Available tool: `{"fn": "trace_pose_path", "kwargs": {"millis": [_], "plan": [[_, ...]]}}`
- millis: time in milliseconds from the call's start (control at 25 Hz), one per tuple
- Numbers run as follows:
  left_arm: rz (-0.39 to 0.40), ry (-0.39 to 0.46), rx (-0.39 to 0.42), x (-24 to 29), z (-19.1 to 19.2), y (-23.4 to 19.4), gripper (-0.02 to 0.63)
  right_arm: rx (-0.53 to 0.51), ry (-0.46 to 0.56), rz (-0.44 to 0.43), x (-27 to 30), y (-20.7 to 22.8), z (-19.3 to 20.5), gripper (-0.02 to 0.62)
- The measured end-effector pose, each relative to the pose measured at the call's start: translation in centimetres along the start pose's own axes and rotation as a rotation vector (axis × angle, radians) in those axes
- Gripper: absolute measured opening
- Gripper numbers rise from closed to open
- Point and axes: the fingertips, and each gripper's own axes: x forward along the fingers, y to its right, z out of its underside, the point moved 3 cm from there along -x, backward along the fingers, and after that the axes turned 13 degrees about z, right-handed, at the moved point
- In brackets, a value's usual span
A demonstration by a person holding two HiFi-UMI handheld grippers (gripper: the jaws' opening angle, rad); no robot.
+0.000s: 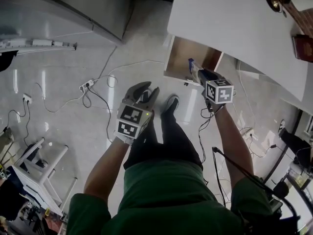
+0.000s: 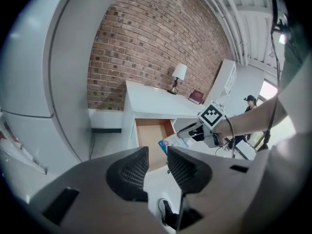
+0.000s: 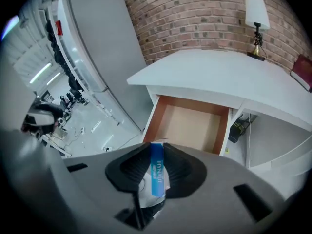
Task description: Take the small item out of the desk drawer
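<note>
The desk drawer (image 1: 188, 58) stands pulled out under the white desk top (image 1: 230, 18); its wooden bottom (image 3: 191, 123) is bare. My right gripper (image 3: 157, 161) is shut on a small blue and white packet (image 3: 156, 173), held edge-on between the pads above the drawer's front. From the head view, the right gripper (image 1: 194, 71) hovers at the drawer's front edge with the packet (image 1: 190, 62) sticking out of it. My left gripper (image 1: 145, 93) hangs over the floor left of the drawer, jaws apart and empty. In the left gripper view, the left gripper (image 2: 157, 164) faces the drawer (image 2: 151, 134) and the packet (image 2: 170, 143).
A lamp (image 3: 257, 18) and a dark red book (image 3: 303, 69) sit on the desk by the brick wall. A tall grey cabinet (image 3: 97, 43) stands left of the desk. Cables and a power strip (image 1: 88, 85) lie on the floor, and a white rack (image 1: 39, 165) stands at lower left.
</note>
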Motion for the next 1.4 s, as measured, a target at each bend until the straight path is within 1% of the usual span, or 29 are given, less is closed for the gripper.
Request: {"fn": "trace_pose_path", "kwargs": {"millis": [200, 360, 440, 640, 960, 1200, 1400], "plan": [[0.0, 0.017, 0.011, -1.2, -2.2, 1.6, 0.114, 0.056, 0.044, -0.035, -4.0, 0.0, -1.3, 0.087], [-0.03, 0.049, 0.037, -2.1, -4.2, 1.8, 0.114, 0.102, 0.088, -0.078, -6.3, -0.3, -2.5, 0.086], [-0.054, 0.072, 0.056, -2.6, -5.1, 1.7, 0.114, 0.14, 0.115, -0.105, -7.6, -0.4, -3.0, 0.086], [-0.072, 0.109, 0.07, -4.0, -7.9, 2.9, 0.112, 0.238, 0.177, -0.18, -10.6, -0.1, -4.3, 0.086], [-0.1, 0.156, 0.124, -5.1, -11.3, 5.6, 0.11, 0.346, 0.243, -0.261, -14.4, 2.3, -6.0, 0.086], [-0.141, 0.209, 0.163, -5.8, -14.5, 6.8, 0.11, 0.38, 0.289, -0.302, -15.7, 4.2, -7.9, 0.086], [-0.168, 0.237, 0.181, -5.5, -16.2, 7.9, 0.109, 0.416, 0.313, -0.323, -16.0, 6.2, -9.3, 0.084]]}}
